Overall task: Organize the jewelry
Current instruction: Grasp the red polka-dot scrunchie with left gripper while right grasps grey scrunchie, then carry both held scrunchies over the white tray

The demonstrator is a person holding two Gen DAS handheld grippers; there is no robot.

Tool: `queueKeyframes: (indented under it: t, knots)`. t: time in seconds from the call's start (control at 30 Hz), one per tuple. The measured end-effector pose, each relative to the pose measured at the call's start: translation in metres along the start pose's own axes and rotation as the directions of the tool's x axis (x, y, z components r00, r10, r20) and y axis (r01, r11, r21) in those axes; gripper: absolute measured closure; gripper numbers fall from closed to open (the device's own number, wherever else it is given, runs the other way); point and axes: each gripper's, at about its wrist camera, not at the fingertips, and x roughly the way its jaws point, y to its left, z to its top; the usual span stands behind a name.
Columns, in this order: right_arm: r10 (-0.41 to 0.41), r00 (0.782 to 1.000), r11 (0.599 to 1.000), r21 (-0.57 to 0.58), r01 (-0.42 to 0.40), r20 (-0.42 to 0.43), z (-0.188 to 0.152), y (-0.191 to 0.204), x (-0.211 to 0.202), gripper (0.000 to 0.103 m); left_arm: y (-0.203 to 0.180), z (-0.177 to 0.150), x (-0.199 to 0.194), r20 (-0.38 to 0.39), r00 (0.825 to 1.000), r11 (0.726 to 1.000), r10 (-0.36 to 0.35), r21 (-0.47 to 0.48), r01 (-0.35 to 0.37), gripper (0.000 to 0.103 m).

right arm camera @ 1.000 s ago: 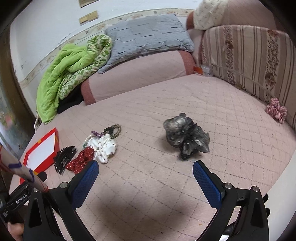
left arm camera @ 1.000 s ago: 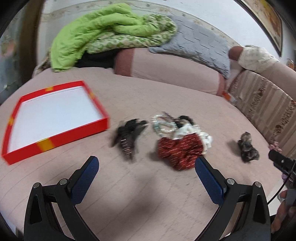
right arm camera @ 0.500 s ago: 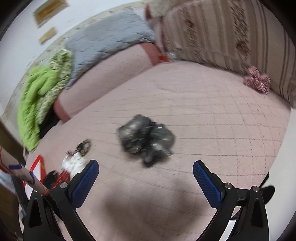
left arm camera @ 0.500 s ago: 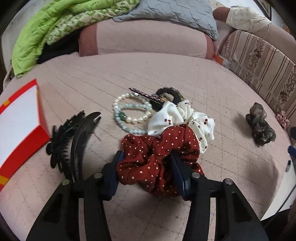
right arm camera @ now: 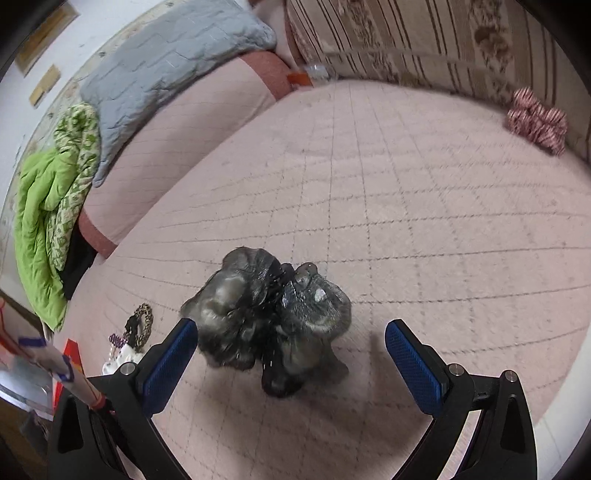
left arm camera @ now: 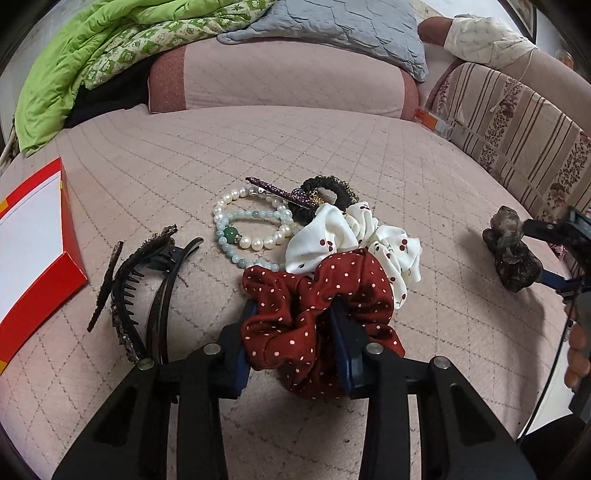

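My left gripper (left arm camera: pixel 291 332) is shut on the red polka-dot scrunchie (left arm camera: pixel 314 295), which still lies on the pink bed. Beside it lie a white cherry-print scrunchie (left arm camera: pixel 354 236), pearl and green bead bracelets (left arm camera: pixel 251 232), a purple hair clip (left arm camera: pixel 277 190), a black leopard scrunchie (left arm camera: pixel 328 188) and black hair claws (left arm camera: pixel 136 277). The red tray with white floor (left arm camera: pixel 37 236) is at the left. My right gripper (right arm camera: pixel 291 354) is open, its jaws on either side of the grey-black scrunchie (right arm camera: pixel 269 314), also seen in the left wrist view (left arm camera: pixel 511 251).
A pink bolster (left arm camera: pixel 280 81), a grey pillow (left arm camera: pixel 332 22) and a green blanket (left arm camera: pixel 74 55) line the back. A striped padded wall (right arm camera: pixel 443 40) runs along the right, with a red-white striped scrunchie (right arm camera: pixel 535 118) at its foot.
My left gripper moved down onto the red scrunchie and shut on it. My right gripper moved in until the grey-black scrunchie sits between its open jaws.
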Motion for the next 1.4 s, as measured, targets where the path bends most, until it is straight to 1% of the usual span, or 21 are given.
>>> queueKeyframes:
  t: [0.1,0.13,0.17,0.2,0.23,0.27,0.3,0.37,0.47,0.6,0.67,0.77,0.9,0.93,1.0,1.1,1.23,1.3,1.33,1.37,1.4]
  knots:
    - [0.010,0.999,1.000,-0.010,-0.010,-0.046,0.002,0.005,0.017,0.002,-0.001,0.001,-0.002,0.009,1.000,1.000,-0.007,0.000,0.007,0.068]
    - [0.023,0.998,1.000,-0.016,-0.024,-0.056,0.001,0.008,0.022,0.007,-0.001,0.001,-0.002,0.010,1.000,1.000,-0.010,0.001,0.010,0.069]
    - [0.031,0.998,0.999,-0.030,-0.032,-0.061,0.000,0.011,0.024,0.019,-0.001,0.001,-0.002,0.011,1.000,1.000,-0.011,0.001,0.011,0.070]
    - [0.029,0.998,0.998,-0.056,-0.033,-0.064,-0.002,0.016,0.025,0.027,-0.001,0.001,-0.003,0.013,1.000,1.000,-0.011,0.001,0.011,0.070]
    - [0.029,0.998,0.996,-0.088,-0.035,-0.064,-0.004,0.022,0.026,0.045,0.000,0.001,-0.004,0.016,1.000,1.000,-0.015,0.000,0.015,0.070]
    - [0.038,0.997,0.993,-0.107,-0.045,-0.067,-0.006,0.026,0.026,0.061,0.000,0.002,-0.005,0.018,1.000,1.000,-0.017,0.000,0.017,0.071]
    - [0.046,0.997,0.990,-0.130,-0.055,-0.067,-0.009,0.031,0.025,0.067,0.001,0.002,-0.007,0.025,0.999,1.000,-0.020,-0.003,0.020,0.071]
    - [0.052,0.998,0.980,-0.188,-0.057,-0.034,-0.013,0.043,0.017,0.080,0.002,0.003,-0.011,0.036,0.999,1.000,-0.027,-0.007,0.027,0.072]
    - [0.081,0.997,0.965,-0.253,-0.074,0.017,-0.017,0.057,0.006,0.080,0.005,0.004,-0.018,0.061,0.997,0.999,-0.039,-0.020,0.040,0.072]
    - [0.146,0.987,0.940,-0.319,-0.117,0.067,-0.024,0.075,-0.010,0.080,0.006,0.006,-0.026,0.092,0.995,0.999,-0.044,-0.020,0.046,0.072]
    - [0.170,0.983,0.932,-0.335,-0.137,0.071,-0.025,0.082,-0.012,0.080,0.007,0.005,-0.026,0.084,0.996,0.999,-0.043,-0.020,0.045,0.072]
    - [0.177,0.982,0.929,-0.342,-0.143,0.070,-0.028,0.090,-0.011,0.080,0.008,0.005,-0.028,0.086,0.995,0.998,-0.051,-0.024,0.053,0.072]
    - [0.197,0.978,0.921,-0.355,-0.159,0.073,-0.029,0.096,-0.013,0.080,0.009,0.005,-0.033,0.102,0.992,0.996,-0.081,-0.021,0.083,0.072]
    - [0.199,0.977,0.920,-0.358,-0.161,0.073,-0.030,0.098,-0.013,0.080,0.009,0.004,-0.032,0.095,0.992,0.996,-0.081,-0.017,0.083,0.072]
    - [0.203,0.977,0.918,-0.362,-0.165,0.071,-0.031,0.100,-0.014,0.080,0.008,0.002,-0.024,0.050,0.995,0.996,-0.090,-0.025,0.091,0.072]
    - [0.209,0.976,0.915,-0.366,-0.172,0.064,-0.032,0.102,-0.014,0.080,0.005,-0.002,-0.013,-0.008,0.994,0.993,-0.111,-0.029,0.111,0.071]
    - [0.212,0.975,0.911,-0.374,-0.173,0.065,-0.032,0.102,-0.015,0.080,-0.003,-0.006,-0.004,-0.023,0.995,0.995,-0.096,0.006,0.096,0.070]
    - [0.218,0.974,0.908,-0.379,-0.180,0.059,-0.032,0.102,-0.014,0.080,-0.009,-0.008,-0.002,-0.019,0.997,0.997,-0.070,0.035,0.070,0.070]
    - [0.221,0.974,0.905,-0.384,-0.182,0.059,-0.033,0.103,-0.015,0.080,-0.011,-0.008,-0.002,-0.014,0.998,0.997,-0.062,0.051,0.063,0.079]
    - [0.225,0.973,0.902,-0.389,-0.185,0.058,-0.034,0.104,-0.015,0.080,-0.015,-0.007,-0.003,-0.008,0.998,0.996,-0.065,0.064,0.065,0.096]
    - [0.232,0.971,0.898,-0.396,-0.191,0.057,-0.035,0.106,-0.016,0.080,-0.016,-0.007,-0.006,0.005,0.998,0.995,-0.070,0.069,0.069,0.096]
